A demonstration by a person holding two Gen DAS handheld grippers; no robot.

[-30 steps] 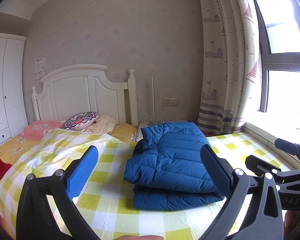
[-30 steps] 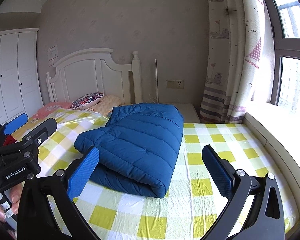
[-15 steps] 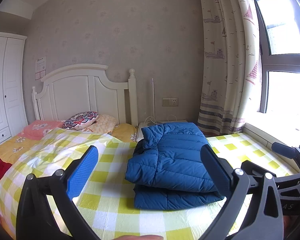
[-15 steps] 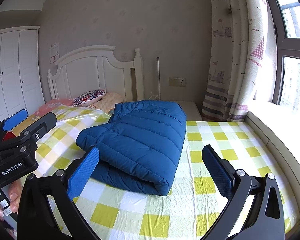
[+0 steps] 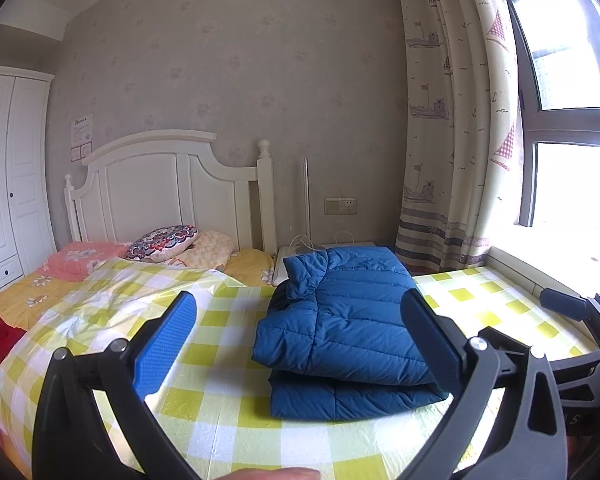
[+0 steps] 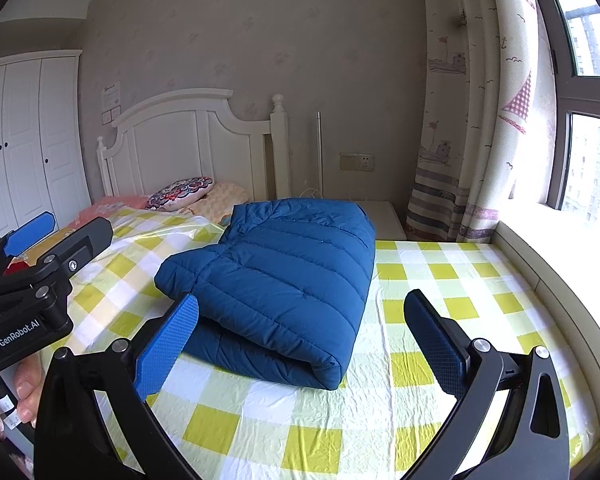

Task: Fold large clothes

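A blue puffer jacket point(image 5: 340, 320) lies folded in layers on the yellow-and-white checked bed sheet point(image 5: 228, 320). It also shows in the right wrist view point(image 6: 280, 280), with its rolled fold edge facing me. My left gripper point(image 5: 298, 328) is open and empty, held above the bed short of the jacket. My right gripper point(image 6: 300, 332) is open and empty, also short of the jacket. The left gripper's body point(image 6: 40, 280) shows at the left of the right wrist view, and the right gripper's body point(image 5: 580, 320) at the right of the left wrist view.
A white headboard point(image 5: 160, 192) and pillows point(image 5: 164, 240) stand at the bed's far end. A white nightstand point(image 6: 380, 216) sits behind the jacket. Curtains point(image 5: 452, 120) and a window ledge point(image 6: 540, 248) run along the right. A white wardrobe point(image 6: 28, 140) stands at left.
Both grippers have drawn back and risen slightly from the jacket. The jacket has not moved. Both stay open.
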